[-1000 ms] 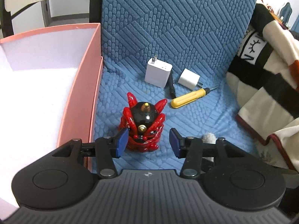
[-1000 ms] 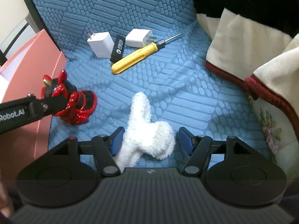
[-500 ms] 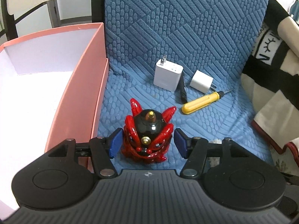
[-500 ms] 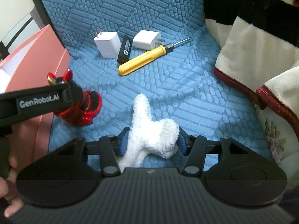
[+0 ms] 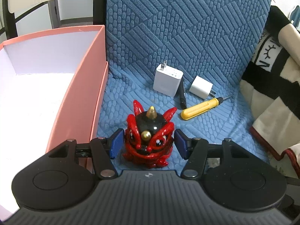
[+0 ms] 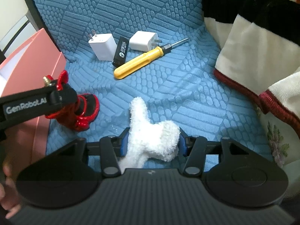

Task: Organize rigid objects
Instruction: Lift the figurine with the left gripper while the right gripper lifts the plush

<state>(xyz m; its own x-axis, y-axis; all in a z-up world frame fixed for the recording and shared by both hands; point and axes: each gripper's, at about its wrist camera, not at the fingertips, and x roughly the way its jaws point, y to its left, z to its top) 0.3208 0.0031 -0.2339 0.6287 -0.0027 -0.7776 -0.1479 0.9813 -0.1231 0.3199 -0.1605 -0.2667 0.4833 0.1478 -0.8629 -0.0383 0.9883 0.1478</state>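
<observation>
1. While pointing steeply down at the blue cushion, the left gripper is straddling the red figurine, its blue pads standing just clear of both sides, released.
2. The right gripper is clenching the white plush toy, both pads pressing into its fleece.
3. Just beside the figurine, the pink box is sitting open on the seat.
4. Farther back, a large white charger, a black lighter, a small white charger and a yellow screwdriver are lying together.
5. A striped blanket is draping along the right edge.
</observation>
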